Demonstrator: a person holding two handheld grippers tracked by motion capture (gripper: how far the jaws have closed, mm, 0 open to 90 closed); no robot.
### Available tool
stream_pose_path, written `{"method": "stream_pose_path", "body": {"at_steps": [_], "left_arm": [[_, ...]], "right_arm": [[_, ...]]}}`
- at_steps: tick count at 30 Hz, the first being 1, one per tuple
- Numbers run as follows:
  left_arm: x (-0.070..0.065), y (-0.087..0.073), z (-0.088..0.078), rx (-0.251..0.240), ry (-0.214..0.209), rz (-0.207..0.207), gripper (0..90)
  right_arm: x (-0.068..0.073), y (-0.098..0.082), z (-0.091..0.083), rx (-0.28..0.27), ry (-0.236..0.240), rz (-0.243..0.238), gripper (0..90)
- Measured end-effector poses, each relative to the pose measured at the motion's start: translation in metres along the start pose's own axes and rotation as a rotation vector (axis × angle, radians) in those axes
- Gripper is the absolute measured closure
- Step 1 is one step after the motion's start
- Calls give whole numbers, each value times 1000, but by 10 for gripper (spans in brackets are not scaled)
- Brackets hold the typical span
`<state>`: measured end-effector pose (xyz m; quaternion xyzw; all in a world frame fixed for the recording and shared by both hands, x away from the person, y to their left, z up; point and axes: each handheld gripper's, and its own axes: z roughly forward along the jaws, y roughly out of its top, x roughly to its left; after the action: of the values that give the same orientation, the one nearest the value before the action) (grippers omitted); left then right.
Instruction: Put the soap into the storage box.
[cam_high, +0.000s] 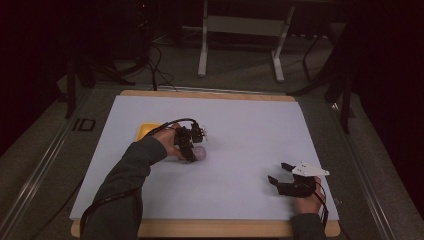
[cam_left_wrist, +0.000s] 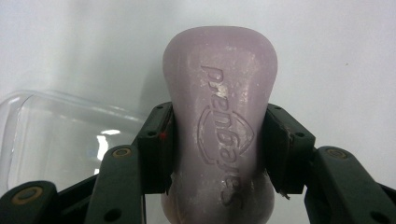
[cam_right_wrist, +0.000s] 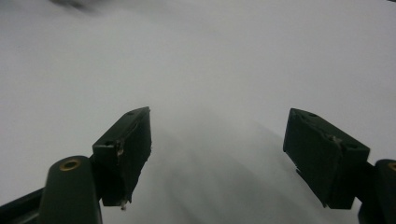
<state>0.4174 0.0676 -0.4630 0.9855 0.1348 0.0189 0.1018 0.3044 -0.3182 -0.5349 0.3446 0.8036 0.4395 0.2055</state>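
Clearly the left gripper (cam_left_wrist: 217, 154) clamps the waisted lilac soap bar (cam_left_wrist: 219, 116) at its narrow middle, securing it; the right gripper (cam_right_wrist: 217, 158) rests wide open, empty.

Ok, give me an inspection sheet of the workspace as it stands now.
Surface: white sheet over a wooden table.
Job's things: lilac soap bar with embossed lettering, clamped at its waist; yellow tray behind the left hand; clear plastic container beside the soap.
Clutter: nothing seen.
Grippers: left claw shut on the soap bar; right claw open, nothing between its jaws, resting near the table's front right.
Cables: one trails from each gripper; more lie on the floor beyond the table.
Surroundings: dark room, white stand legs behind.
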Motion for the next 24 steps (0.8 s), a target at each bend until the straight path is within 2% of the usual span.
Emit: {"method": "stream_pose_path", "body": {"at_steps": [4, 11, 15, 24], "left_arm": [[3, -3, -2, -12, 6, -20, 495], [8, -7, -7, -25, 15, -29, 496], [9, -10, -9, -40, 41, -46, 495], [13, -19, -12, -56, 51, -73, 496]], "right_arm": [[0, 0, 0, 1, 0, 0, 230], [0, 0, 0, -1, -1, -3, 231], [0, 0, 0, -1, -1, -3, 230], [0, 0, 0, -1, -1, -4, 230]]}}
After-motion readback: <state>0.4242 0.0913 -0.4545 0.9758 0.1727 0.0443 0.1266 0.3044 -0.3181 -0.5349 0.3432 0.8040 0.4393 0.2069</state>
